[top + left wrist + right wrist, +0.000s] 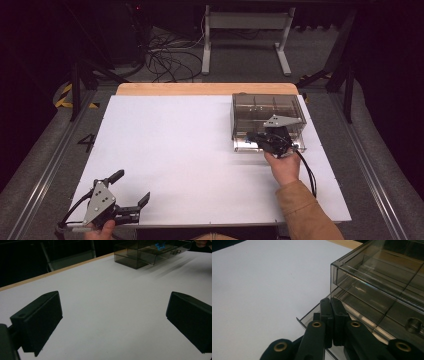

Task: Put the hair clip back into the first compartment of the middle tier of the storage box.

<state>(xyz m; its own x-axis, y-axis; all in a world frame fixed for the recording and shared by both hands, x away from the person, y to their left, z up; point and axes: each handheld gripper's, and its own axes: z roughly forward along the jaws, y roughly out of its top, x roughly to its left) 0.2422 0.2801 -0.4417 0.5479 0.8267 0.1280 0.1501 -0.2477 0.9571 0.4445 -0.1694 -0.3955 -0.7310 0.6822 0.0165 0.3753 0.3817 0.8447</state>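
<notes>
A "4" (88,142) is marked on the floor left of the worktop (190,150). The clear box (267,117) sits at the far right; the right gripper (331,305), fingers closed and empty, meets its pulled-out drawer (372,327). The left gripper (133,188) gapes open, well apart.

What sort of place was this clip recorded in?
Probably a lab or recording workspace, not a home: a white tabletop on a wooden bench, loose cables on the grey floor behind it, and black-and-yellow hazard tape at the left.
</notes>
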